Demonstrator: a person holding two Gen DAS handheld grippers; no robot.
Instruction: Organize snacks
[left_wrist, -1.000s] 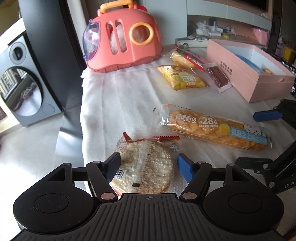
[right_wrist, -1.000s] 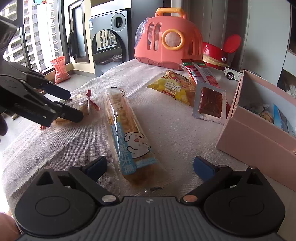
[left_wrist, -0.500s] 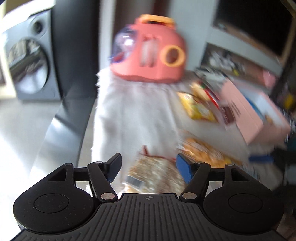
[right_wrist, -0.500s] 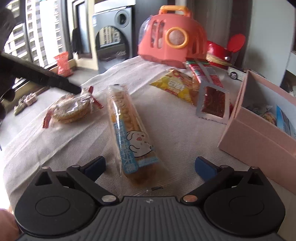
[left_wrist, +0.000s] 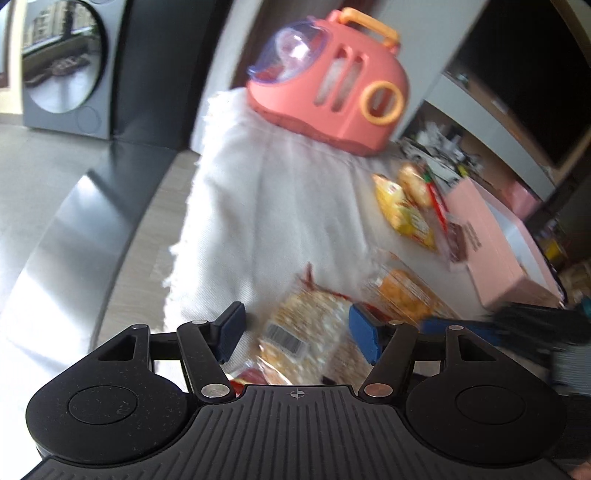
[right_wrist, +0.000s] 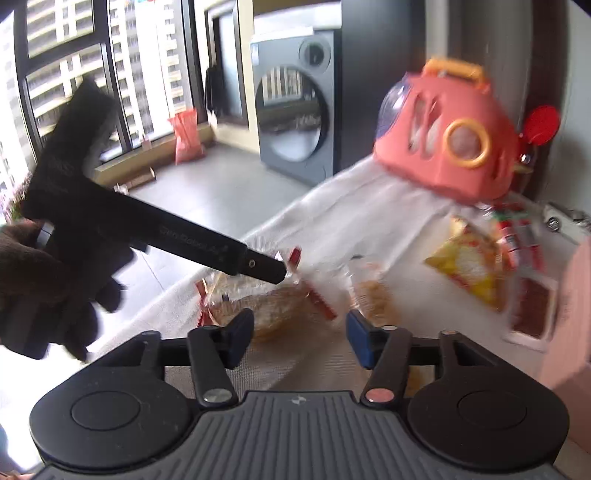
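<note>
A round rice cracker packet (left_wrist: 295, 332) lies on the white cloth (left_wrist: 277, 206) between the pads of my left gripper (left_wrist: 297, 334). Its jaws are closing; the right pad is at the wrapper's edge and the left pad stands clear. In the right wrist view the left gripper's black finger (right_wrist: 221, 251) reaches over that rice cracker packet (right_wrist: 273, 310). My right gripper (right_wrist: 301, 334) is closing with only cloth showing between its pads. The long bread pack (right_wrist: 373, 295) runs blurred behind its right finger. The pink box (left_wrist: 491, 251) stands open at the right.
A pink toy carrier (left_wrist: 332, 85) stands at the cloth's far end. A yellow snack bag (right_wrist: 469, 266), red stick packets (right_wrist: 517, 232) and a brown bar packet (right_wrist: 532, 310) lie near the box. The table drops off to the left, with a washing machine (right_wrist: 295, 107) beyond.
The left view has rolled and swung left, and the left jaws have narrowed a little around the cracker. The right jaws have narrowed a lot; the bread pack, once centred, now sits off by the right finger.
</note>
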